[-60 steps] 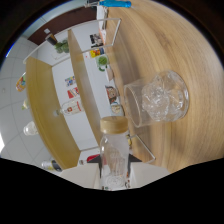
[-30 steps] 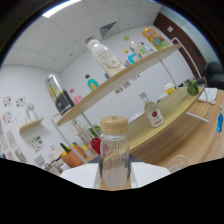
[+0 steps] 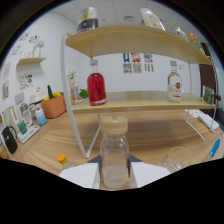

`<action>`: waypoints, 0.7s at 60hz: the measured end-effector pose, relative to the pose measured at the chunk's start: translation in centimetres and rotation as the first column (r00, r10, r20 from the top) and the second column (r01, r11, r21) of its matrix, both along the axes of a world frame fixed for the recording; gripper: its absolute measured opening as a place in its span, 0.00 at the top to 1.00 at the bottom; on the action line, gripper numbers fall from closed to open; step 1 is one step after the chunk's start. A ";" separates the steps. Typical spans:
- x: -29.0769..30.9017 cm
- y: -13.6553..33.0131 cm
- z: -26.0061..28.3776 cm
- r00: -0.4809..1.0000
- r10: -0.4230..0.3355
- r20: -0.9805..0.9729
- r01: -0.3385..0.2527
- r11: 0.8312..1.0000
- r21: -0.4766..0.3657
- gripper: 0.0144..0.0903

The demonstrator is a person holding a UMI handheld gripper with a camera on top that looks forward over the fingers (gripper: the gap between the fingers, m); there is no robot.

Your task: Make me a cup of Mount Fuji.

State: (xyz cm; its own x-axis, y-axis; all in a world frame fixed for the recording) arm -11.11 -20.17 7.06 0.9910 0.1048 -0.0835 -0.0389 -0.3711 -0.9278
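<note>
Your gripper (image 3: pixel 114 176) is clamped on the upright clear bottle (image 3: pixel 114 155), its long axis vertical, and the empty glass (image 3: pixel 176 160) sits on the counter (image 3: pixel 150 137) just to its right.
</note>
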 end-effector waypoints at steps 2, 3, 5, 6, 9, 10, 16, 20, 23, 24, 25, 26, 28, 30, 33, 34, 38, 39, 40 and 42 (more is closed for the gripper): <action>-0.1 -0.1 -0.2 1.000 0.009 0.013 -0.009 1.000 0.004 0.66; -0.2 -0.2 -0.3 1.000 0.014 0.017 -0.014 1.000 0.003 0.65; -0.3 -0.5 -0.6 1.000 0.021 0.023 -0.021 1.000 -0.001 0.64; -0.4 -0.6 -0.7 0.999 0.024 0.026 -0.024 1.000 -0.002 0.64; -0.5 -1.1 -1.0 0.999 0.035 0.033 -0.035 0.999 -0.007 0.64; -0.5 -1.3 -1.2 0.999 0.036 0.035 -0.036 0.999 -0.011 0.64; -0.4 -2.1 -1.1 0.999 0.031 0.038 -0.031 0.999 0.011 0.63; -0.5 -2.6 -1.2 0.999 0.031 0.042 -0.032 0.999 0.014 0.63; -0.5 -3.0 -1.3 0.999 0.031 0.043 -0.032 0.999 0.014 0.63; -0.4 -3.1 -1.3 0.999 0.031 0.043 -0.032 0.999 0.014 0.62; -0.4 -3.1 -1.3 0.999 0.032 0.042 -0.032 0.999 0.012 0.62; -0.4 -3.2 -1.3 0.999 0.031 0.040 -0.031 0.999 0.008 0.61; -0.4 -3.3 -1.5 0.999 0.030 0.039 -0.030 1.000 -0.004 0.57; -0.1 -3.4 -1.4 0.999 0.023 0.042 -0.022 1.000 -0.012 0.50; 0.1 -3.8 -1.2 0.999 0.011 0.043 -0.010 1.000 -0.025 0.36; 0.2 -3.9 -1.1 0.999 0.007 0.042 -0.006 0.999 -0.036 0.28; 0.3 -4.7 -0.2 0.999 0.006 0.040 -0.002 0.997 -0.080 0.06; 0.3 -4.9 0.3 0.999 0.006 0.038 -0.003 0.997 -0.081 0.06; 0.2 -5.1 0.9 0.999 0.011 0.036 -0.008 0.997 -0.081 0.06; 0.5 -5.5 1.9 0.999 0.004 0.037 -0.001 0.996 -0.084 0.07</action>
State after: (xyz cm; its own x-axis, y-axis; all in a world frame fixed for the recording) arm -10.63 -25.70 8.96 0.9933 0.1014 -0.0551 -0.0039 -0.4478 -0.8941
